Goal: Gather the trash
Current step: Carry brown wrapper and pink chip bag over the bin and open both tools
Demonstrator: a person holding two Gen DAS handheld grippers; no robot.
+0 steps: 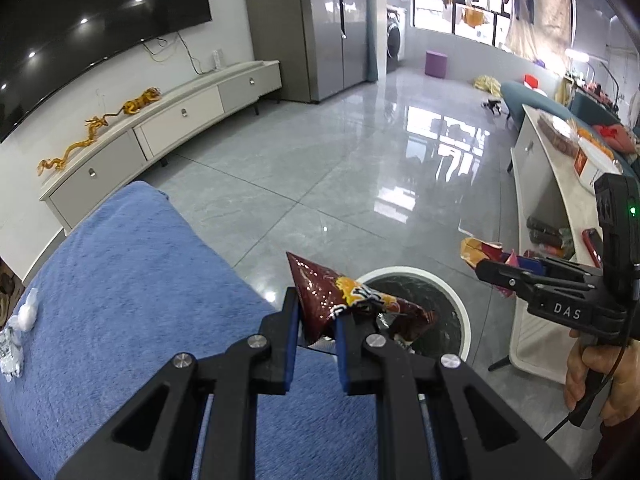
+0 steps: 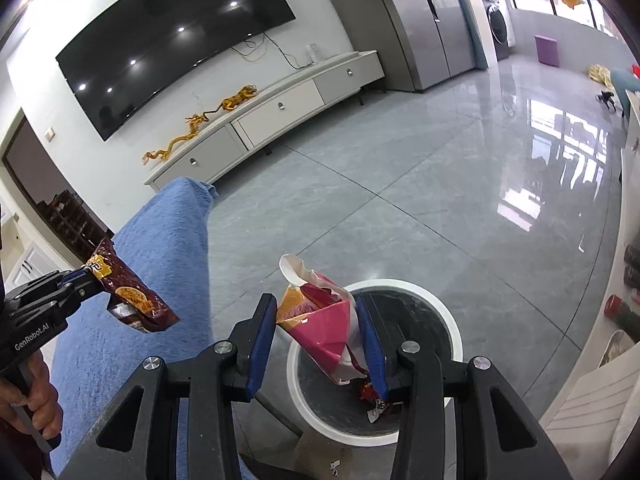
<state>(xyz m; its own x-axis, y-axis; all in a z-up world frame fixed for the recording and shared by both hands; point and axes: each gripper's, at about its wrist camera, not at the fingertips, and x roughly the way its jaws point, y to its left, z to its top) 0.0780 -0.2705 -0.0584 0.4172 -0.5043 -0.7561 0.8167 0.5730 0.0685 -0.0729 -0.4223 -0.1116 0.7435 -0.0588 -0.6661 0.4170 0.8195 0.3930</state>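
Each tool (image 1: 316,320) (image 2: 316,322) grips a wrapper (image 1: 340,300) (image 2: 320,320) above the bin (image 2: 448,312).

Each view is taken from just behind its own tongs, angled down and forward; the white trash bin (image 1: 460,300) (image 2: 448,308) and grey floor (image 1: 320,168) (image 2: 400,200) are shared.

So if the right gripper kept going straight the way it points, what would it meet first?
Probably the white bin: the right gripper, shut on the pink wrapper, points down into its opening, though depth is unclear.

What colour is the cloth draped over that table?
Blue, a plain towel-like cloth; the left wrist view shows it best.
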